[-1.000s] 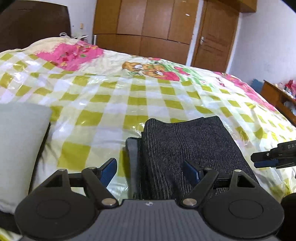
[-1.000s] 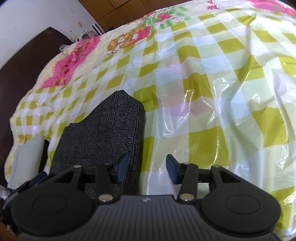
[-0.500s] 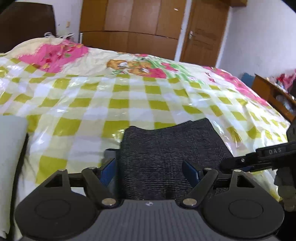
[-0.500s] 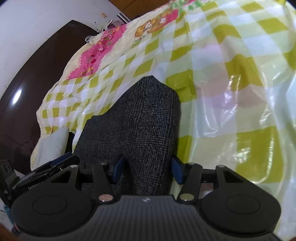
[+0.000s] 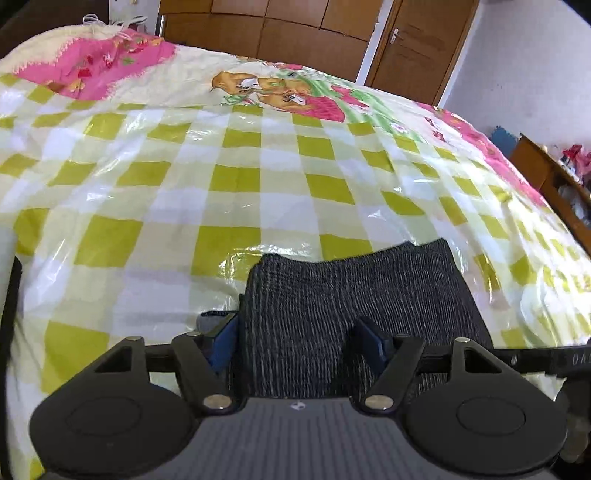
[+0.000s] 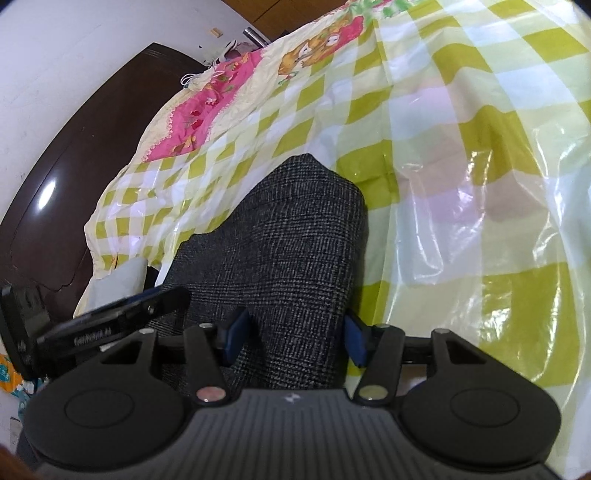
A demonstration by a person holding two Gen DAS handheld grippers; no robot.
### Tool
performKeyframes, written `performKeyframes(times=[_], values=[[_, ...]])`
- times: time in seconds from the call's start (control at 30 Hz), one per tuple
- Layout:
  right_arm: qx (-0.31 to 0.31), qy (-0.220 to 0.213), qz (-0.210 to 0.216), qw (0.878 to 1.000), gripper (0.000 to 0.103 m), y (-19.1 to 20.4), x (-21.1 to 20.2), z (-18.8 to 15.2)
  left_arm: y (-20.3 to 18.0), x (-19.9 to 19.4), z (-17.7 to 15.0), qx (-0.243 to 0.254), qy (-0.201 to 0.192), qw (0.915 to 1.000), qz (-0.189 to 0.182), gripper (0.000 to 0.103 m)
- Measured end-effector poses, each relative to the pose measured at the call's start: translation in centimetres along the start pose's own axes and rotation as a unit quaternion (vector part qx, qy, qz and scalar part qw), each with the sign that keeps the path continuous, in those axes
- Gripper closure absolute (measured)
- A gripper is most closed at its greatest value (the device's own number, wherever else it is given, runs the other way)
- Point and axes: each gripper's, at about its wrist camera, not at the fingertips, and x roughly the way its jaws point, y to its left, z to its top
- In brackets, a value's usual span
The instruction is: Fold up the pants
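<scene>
Dark grey checked pants (image 5: 354, 295) lie folded into a compact stack near the front of the bed; they also fill the middle of the right wrist view (image 6: 288, 251). My left gripper (image 5: 299, 343) hangs over the stack's left part. Its jaws are closing, the cloth lies between them, and the blue pads (image 5: 225, 339) do not visibly squeeze it. My right gripper (image 6: 293, 339) straddles the stack's right edge with its jaws apart and cloth between the pads (image 6: 354, 341). One finger of the right gripper (image 5: 535, 360) reaches in over the pants from the right.
A bedspread (image 5: 229, 177) of yellow-green checks under shiny plastic covers the bed. A pale pillow (image 6: 114, 280) lies at the left edge by the dark headboard (image 6: 62, 177). Wooden wardrobe doors (image 5: 295, 29) stand behind, and a wooden side table (image 5: 543, 173) at the right.
Both grippers moved in over the folded pants, so the stack now lies between each pair of fingers. The left jaws have narrowed; the right jaws have widened a little.
</scene>
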Motion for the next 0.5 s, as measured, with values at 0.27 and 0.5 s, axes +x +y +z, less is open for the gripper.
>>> performKeyframes(times=[0.27, 0.5], values=[[-0.001, -0.005, 0.008, 1.0, 0.047, -0.3, 0.1, -0.3, -0.8, 1.1, 1.1, 0.015, -0.001, 0.9991, 0.039, 0.052], [-0.019, -0.006, -0.011, 1.0, 0.071, 0.9, -1.0, -0.1, 0.8, -4.2, -0.4, -0.022, -0.061, 0.9974, 0.031, 0.082]])
